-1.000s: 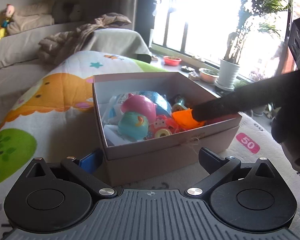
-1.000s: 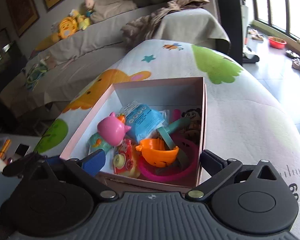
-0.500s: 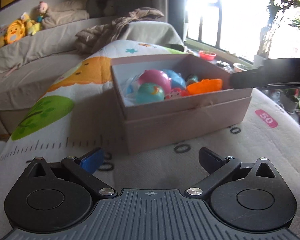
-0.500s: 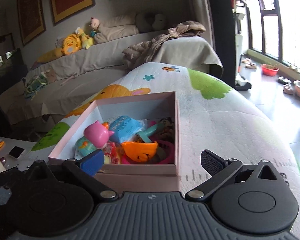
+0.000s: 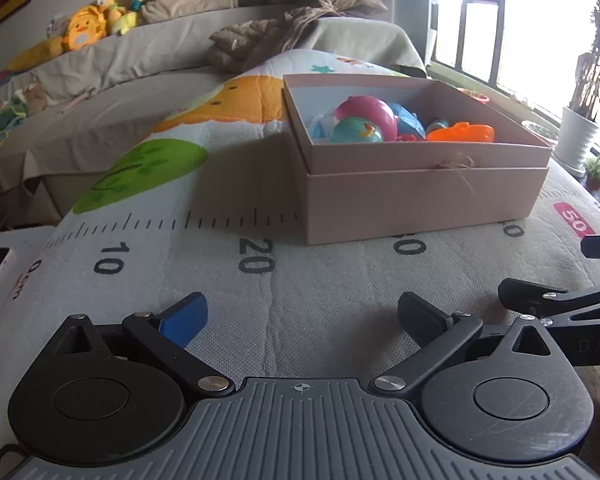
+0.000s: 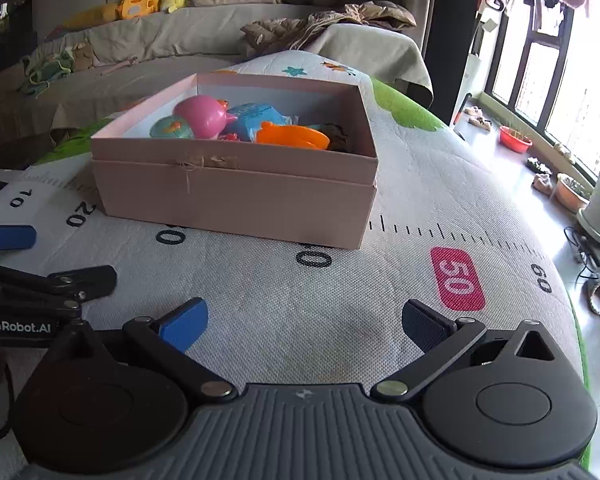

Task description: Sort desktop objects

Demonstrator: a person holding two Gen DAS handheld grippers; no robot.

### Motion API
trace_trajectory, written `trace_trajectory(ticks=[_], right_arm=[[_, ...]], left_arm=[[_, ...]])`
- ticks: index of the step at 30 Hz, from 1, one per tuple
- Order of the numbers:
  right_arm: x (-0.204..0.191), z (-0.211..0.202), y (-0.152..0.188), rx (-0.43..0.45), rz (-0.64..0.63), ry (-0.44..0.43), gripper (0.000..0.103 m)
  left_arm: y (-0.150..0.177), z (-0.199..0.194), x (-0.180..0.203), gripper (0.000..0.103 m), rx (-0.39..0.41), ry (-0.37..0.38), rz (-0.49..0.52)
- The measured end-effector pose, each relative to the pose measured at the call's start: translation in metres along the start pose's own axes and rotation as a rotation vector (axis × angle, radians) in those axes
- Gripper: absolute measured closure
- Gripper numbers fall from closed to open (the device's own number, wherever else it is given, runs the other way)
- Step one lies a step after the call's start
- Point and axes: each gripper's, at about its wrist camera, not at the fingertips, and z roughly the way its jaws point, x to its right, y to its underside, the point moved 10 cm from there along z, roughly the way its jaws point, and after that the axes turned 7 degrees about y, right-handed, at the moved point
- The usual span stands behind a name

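The open pink cardboard box (image 5: 420,192) of bright plastic toys (image 6: 204,114) sits mid-way along the printed ruler play mat (image 6: 420,200). The left gripper (image 5: 302,316) and right gripper (image 6: 304,320) hover near the mat's front edge, jaws spread wide, holding nothing.

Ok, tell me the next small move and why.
Probably none beyond resting: both the left gripper and right gripper are open and empty over the mat, and the toys, such as the orange toy, already lie inside the pink box.
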Motion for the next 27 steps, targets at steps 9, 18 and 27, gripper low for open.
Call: trace_trajectory(ticks=[9, 18, 27], right_arm=[[0.0052, 0.0106, -0.006, 0.036, 0.091, 0.021, 0.0], [0.0048, 0.0104, -0.0065, 0.037, 0.097, 0.016, 0.0], [0.0048, 0.0102, -0.0062, 0.037, 0.097, 0.016, 0.0]], left_arm=[[0.0008, -0.0008, 0.0011, 0.0, 0.002, 0.001, 0.001], [-0.0006, -0.0002, 0.0008, 0.0, 0.002, 0.005, -0.002], [-0.0006, -0.0002, 0.0011, 0.0, 0.003, 0.007, -0.002]])
